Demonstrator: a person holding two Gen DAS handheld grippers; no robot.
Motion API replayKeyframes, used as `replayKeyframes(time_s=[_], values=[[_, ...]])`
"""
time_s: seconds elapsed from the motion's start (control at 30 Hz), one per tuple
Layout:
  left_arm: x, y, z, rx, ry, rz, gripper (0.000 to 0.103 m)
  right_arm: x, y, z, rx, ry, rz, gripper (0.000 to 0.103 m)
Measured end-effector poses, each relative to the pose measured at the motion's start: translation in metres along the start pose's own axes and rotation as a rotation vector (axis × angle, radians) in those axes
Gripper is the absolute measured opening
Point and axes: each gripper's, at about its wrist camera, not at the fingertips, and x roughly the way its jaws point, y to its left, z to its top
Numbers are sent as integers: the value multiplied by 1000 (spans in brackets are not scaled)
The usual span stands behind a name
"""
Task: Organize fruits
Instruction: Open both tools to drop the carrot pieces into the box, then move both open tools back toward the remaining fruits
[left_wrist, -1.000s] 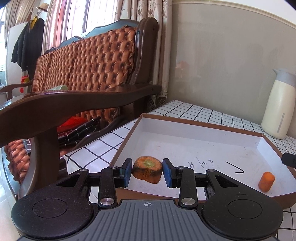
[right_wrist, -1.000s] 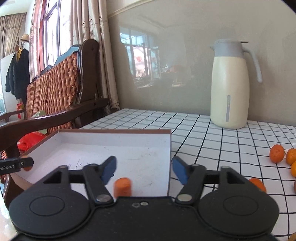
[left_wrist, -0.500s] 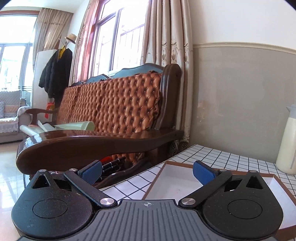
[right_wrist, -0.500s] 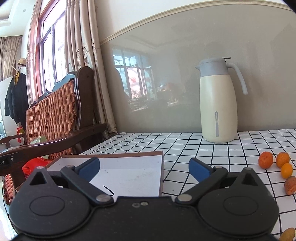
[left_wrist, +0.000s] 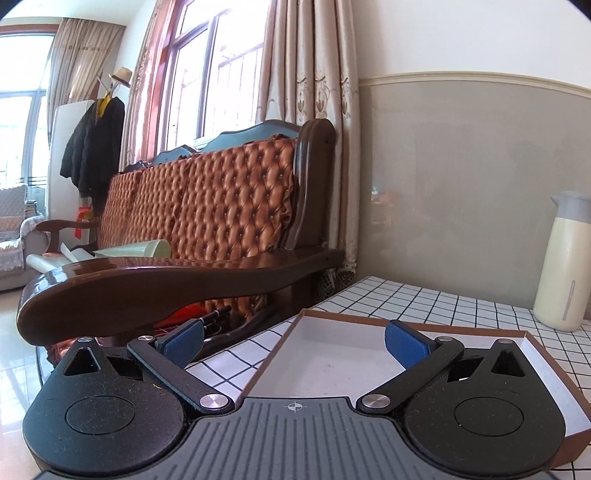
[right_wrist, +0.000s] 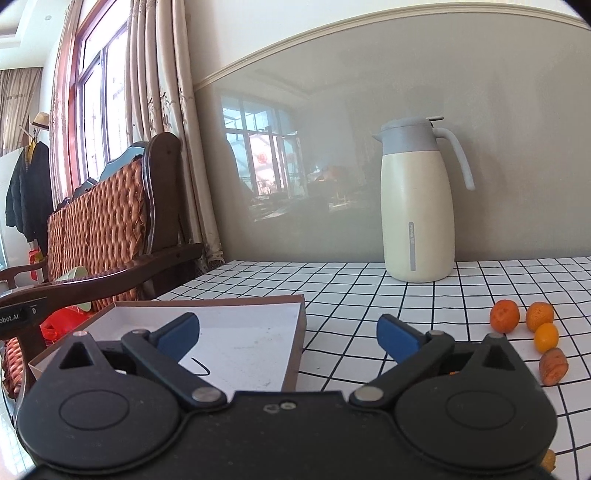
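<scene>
A shallow brown cardboard tray with a white floor (left_wrist: 343, 354) lies on the checked table; it also shows in the right wrist view (right_wrist: 243, 343). My left gripper (left_wrist: 293, 338) is open and empty, raised above the tray's near left corner. My right gripper (right_wrist: 288, 334) is open and empty above the tray's right edge. Three small oranges (right_wrist: 504, 315) (right_wrist: 539, 315) (right_wrist: 546, 336) and a carrot piece (right_wrist: 553, 366) lie on the table to the right. The pieces put in the tray are hidden behind the gripper bodies.
A cream thermos jug (right_wrist: 417, 206) stands at the back of the table near the wall, also in the left wrist view (left_wrist: 563, 266). A wooden sofa with a dark armrest (left_wrist: 177, 280) stands just left of the table. Another orange bit (right_wrist: 548, 459) peeks out at bottom right.
The left gripper opened off the carrot chunk, left it in the tray and rose. The right gripper also opened wide and lifted, so the tray's pieces dropped out of view.
</scene>
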Motion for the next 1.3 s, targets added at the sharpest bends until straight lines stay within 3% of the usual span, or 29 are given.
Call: replayKeyframes(time_s=[0.37,0.93,1.3], values=[[-19,-40,-3,82,-39,-83,103,-30,-19,-5,-50,-9,-56,97],[-58,-126,-14,188,-65,-390,103,-82,-84,-18,-14,26,-197,96],[-77,-180,-28,255,-47,-548,103,-104,-116,-28,22,59,-263,86]])
